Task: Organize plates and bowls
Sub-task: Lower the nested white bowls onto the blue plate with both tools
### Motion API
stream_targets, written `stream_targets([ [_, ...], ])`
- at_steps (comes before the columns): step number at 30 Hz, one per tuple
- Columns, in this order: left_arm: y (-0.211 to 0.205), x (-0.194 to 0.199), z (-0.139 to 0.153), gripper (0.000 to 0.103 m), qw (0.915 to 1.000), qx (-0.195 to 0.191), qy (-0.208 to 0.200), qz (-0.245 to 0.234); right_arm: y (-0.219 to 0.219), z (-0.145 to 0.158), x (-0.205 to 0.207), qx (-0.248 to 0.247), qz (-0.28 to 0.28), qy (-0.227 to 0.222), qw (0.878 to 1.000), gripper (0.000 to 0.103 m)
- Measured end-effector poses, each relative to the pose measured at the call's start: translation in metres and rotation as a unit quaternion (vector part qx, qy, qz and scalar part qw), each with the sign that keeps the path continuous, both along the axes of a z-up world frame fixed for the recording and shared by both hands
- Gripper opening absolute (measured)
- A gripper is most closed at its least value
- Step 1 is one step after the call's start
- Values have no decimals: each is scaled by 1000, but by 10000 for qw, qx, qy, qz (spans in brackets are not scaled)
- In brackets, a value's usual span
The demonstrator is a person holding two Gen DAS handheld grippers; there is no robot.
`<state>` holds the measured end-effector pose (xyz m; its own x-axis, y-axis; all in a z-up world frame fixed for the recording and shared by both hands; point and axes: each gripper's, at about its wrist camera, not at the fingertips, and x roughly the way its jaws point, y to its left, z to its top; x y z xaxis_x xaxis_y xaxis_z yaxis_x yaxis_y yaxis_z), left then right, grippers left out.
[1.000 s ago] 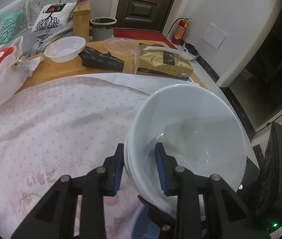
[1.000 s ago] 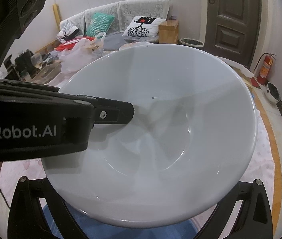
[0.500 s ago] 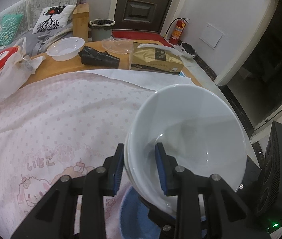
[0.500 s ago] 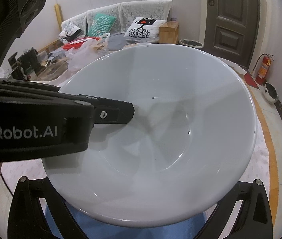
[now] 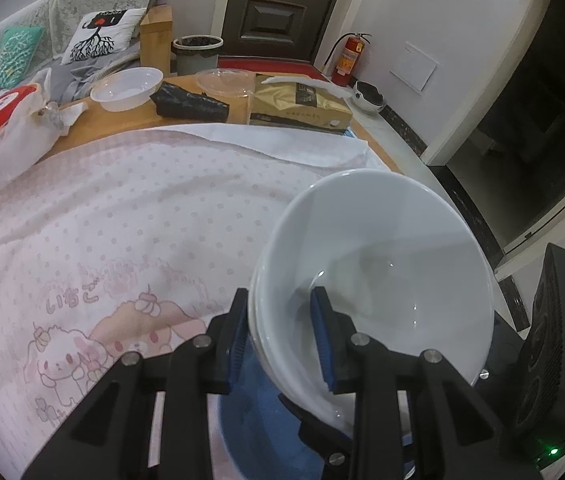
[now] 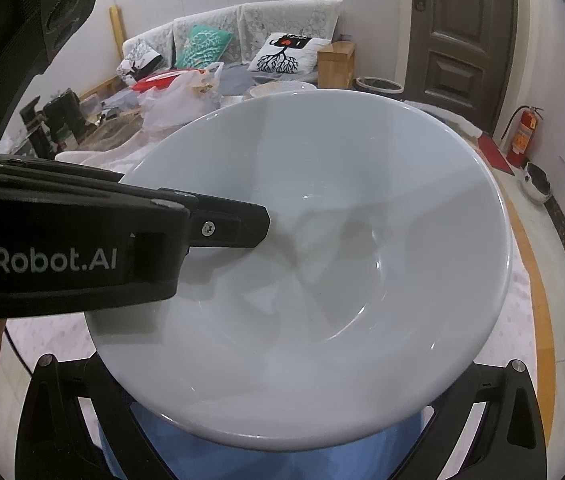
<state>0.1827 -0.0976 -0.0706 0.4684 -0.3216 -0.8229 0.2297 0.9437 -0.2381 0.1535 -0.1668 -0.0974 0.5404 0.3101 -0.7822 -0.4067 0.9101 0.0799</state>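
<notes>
Left wrist view: white bowl is pinched at its rim by left gripper jaws, above the table's near edge, over a blue bowl.

Right wrist view: right gripper jaws are hidden under the bowl; state cannot be told, possibly spread.

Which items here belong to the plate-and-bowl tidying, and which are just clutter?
Job:
white bowl, clamped at its rim by the left gripper
blue bowl below it
right gripper, its fingertips hidden behind the white bowl

Clutter:
plastic bowl
clear lid
black bag
gold box
red-lidded tub
bin
</notes>
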Motion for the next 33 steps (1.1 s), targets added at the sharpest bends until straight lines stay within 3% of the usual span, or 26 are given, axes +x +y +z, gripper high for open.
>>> stream_targets([
  [33,-8,-49,-19,27,9995,-70,278,-97,-7,-11,-59,-87,-12,236,9997,99],
])
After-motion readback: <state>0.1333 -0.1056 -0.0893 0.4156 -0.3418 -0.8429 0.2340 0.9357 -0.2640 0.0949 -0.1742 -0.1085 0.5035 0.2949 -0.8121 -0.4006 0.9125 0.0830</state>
